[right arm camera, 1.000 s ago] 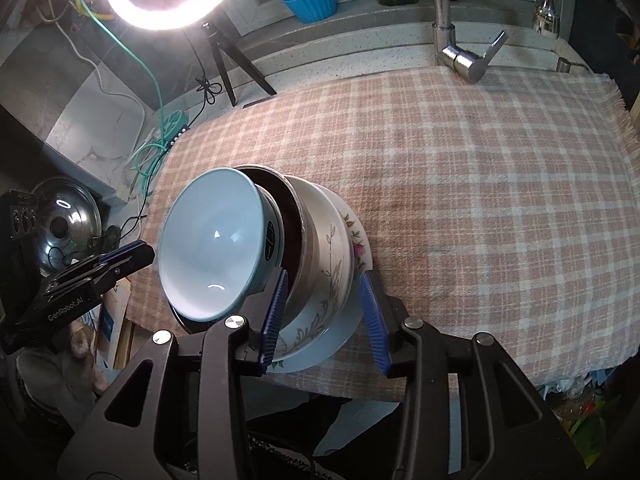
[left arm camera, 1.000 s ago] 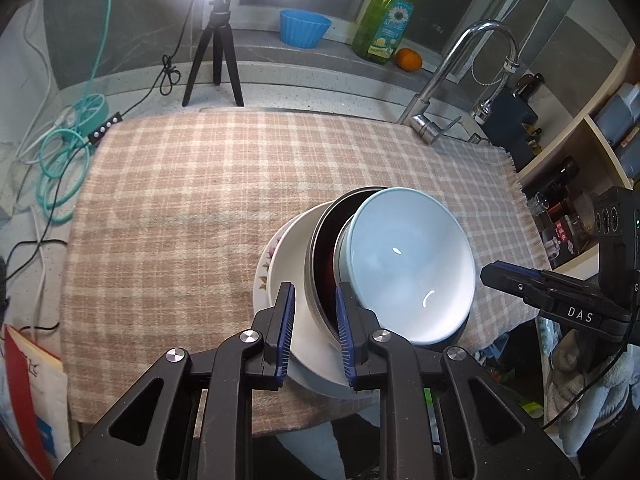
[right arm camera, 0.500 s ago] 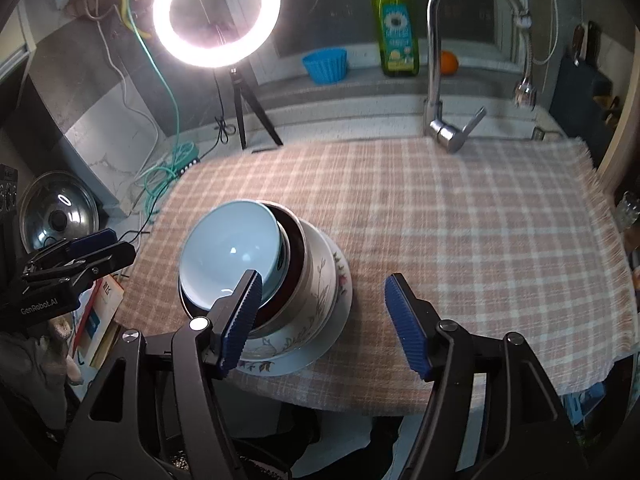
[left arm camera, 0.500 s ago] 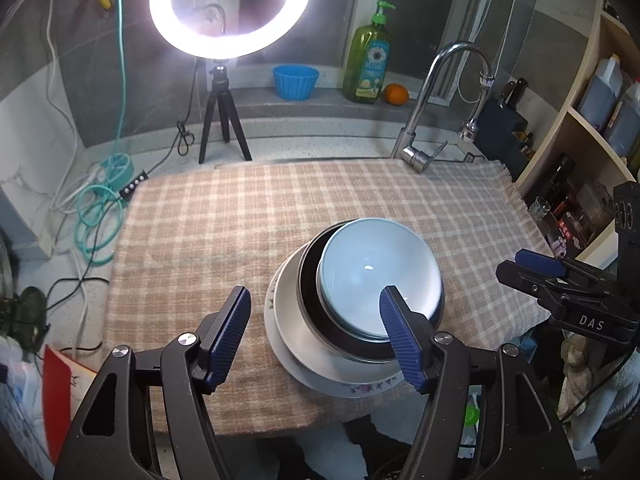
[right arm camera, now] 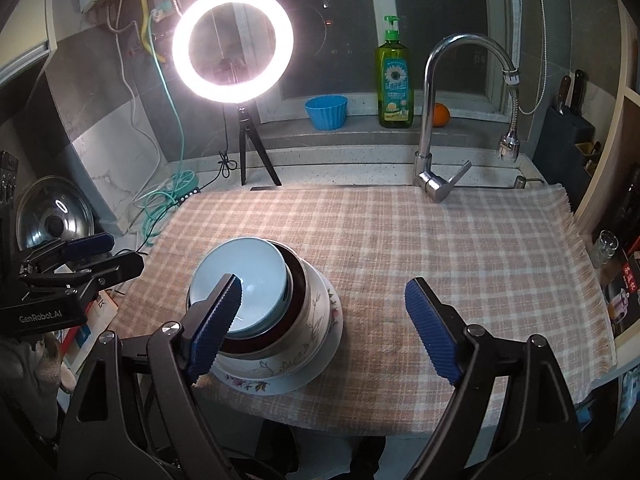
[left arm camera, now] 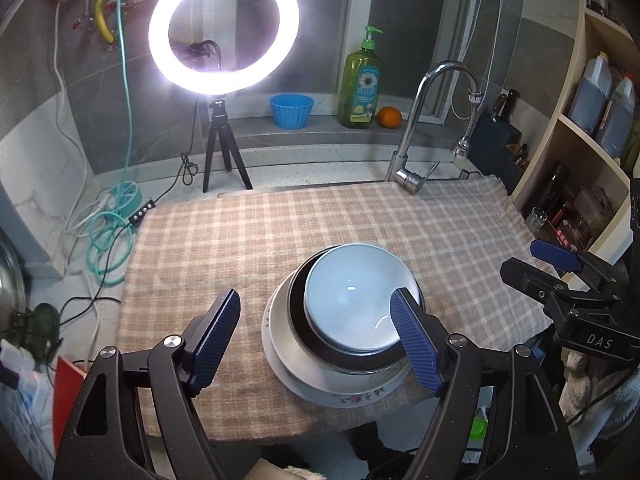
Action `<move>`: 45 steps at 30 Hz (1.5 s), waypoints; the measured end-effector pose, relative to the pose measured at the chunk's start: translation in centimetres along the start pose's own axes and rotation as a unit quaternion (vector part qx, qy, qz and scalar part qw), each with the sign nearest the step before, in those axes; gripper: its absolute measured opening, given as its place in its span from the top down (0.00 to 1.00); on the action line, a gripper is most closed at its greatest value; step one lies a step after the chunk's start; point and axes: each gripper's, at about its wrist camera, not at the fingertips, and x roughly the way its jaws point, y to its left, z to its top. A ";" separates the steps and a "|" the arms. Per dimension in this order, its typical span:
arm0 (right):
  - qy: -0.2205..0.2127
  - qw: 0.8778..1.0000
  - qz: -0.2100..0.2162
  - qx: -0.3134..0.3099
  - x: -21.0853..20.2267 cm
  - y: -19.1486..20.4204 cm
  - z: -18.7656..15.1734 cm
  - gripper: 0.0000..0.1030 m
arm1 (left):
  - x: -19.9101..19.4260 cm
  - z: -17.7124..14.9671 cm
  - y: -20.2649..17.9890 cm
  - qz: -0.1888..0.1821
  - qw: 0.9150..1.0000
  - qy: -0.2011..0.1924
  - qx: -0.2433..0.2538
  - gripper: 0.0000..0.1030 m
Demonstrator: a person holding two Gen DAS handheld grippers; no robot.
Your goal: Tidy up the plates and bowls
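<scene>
Both grippers off stack, jaws opening, empty.

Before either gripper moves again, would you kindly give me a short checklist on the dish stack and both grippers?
1. Light blue bowl nested on top of the stack: ok.
2. Dark bowl seated in the floral bowl: ok.
3. Floral plate fully on the checked cloth: cannot tell, it sits near the front edge.
4. Left gripper jaws opening, nothing between the pads: ok.
5. Right gripper jaws opening, nothing gripped: ok.
</scene>
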 end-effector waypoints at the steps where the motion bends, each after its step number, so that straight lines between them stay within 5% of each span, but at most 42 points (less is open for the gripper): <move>1: 0.002 1.000 0.001 0.002 0.1 0.0 -0.1 0.16 | 0.0 0.0 0.0 0.001 1.000 0.000 0.000 0.25; 45: 0.016 1.000 -0.013 0.011 1.1 -1.3 0.0 0.16 | -0.2 0.6 -0.4 -0.002 1.000 -0.012 0.012 0.25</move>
